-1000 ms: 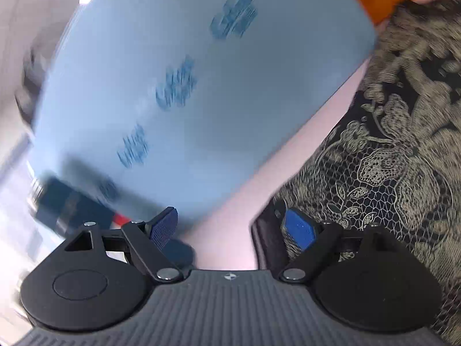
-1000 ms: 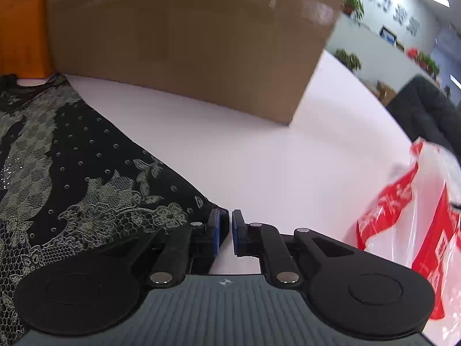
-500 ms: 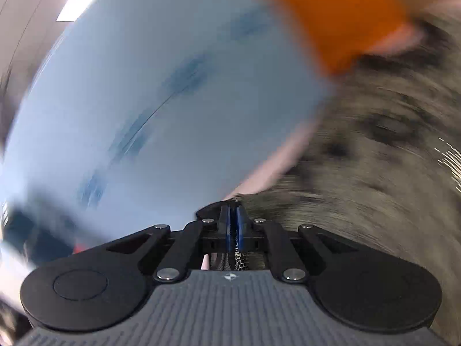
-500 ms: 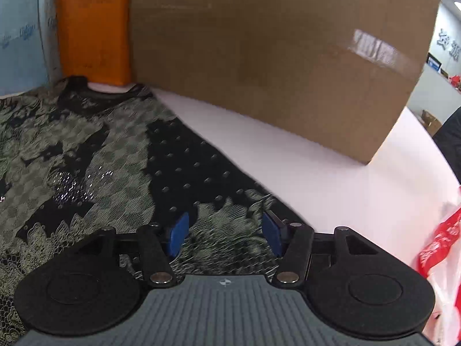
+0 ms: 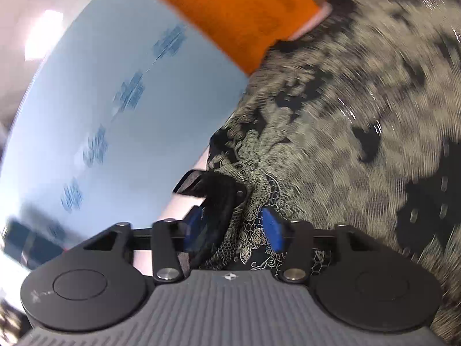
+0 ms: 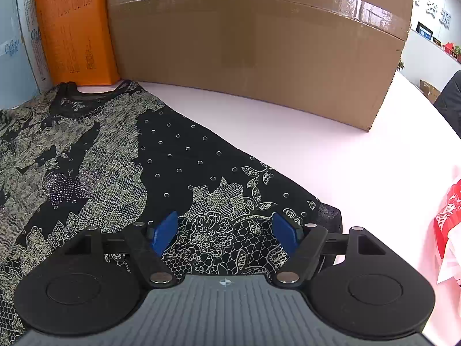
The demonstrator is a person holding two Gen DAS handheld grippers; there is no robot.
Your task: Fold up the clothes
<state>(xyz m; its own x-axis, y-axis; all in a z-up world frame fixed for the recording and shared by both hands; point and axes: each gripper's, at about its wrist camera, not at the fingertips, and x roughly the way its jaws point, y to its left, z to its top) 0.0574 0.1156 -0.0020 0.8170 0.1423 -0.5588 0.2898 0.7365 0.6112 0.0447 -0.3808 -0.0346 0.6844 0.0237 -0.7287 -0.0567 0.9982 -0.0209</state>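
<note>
A black top with a beige lace and dot pattern lies flat on the white table, neck hole toward the boxes. My right gripper is open just above its near right hem, with fabric showing between the blue pads. In the blurred left wrist view the same top fills the right side. My left gripper is partly open, and a bunched black fold of the top's edge lies between its blue pads.
A large cardboard box, an orange box and a light blue box stand along the back of the table. The blue box and orange box are close to my left gripper. A red-and-white plastic bag lies at the right.
My left gripper shut on the top's edge, swung right with it, then opened partway. My right gripper opened wide and moved back over the hem.
</note>
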